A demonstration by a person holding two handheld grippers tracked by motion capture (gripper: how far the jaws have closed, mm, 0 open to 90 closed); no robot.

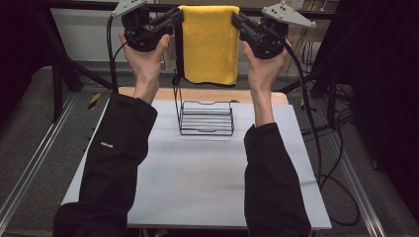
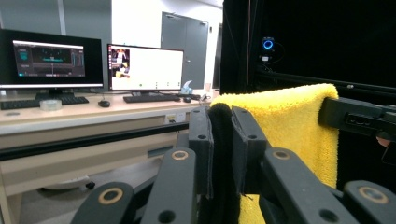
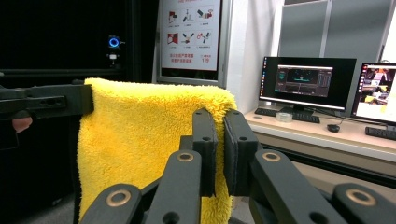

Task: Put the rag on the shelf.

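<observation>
high view: the left gripper (image 1: 174,19) and right gripper (image 1: 239,20) each pinch a top corner of a yellow towel (image 1: 208,43), holding it spread flat above the wire rack (image 1: 206,118) near the table's (image 1: 197,177) far edge, likely to drape it. left gripper view: jaws clamp the towel's (image 2: 285,121) edge. right gripper view: jaws pinch the towel (image 3: 140,135), taut between both.

A towel (image 1: 209,43) hangs above a rack (image 1: 206,117) on the table (image 1: 197,182).

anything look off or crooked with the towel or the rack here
Nothing stands out. The yellow towel hangs level and unbunched, its top corners pinched by the left tool and right tool. The wire rack stands upright on the table below it.
</observation>
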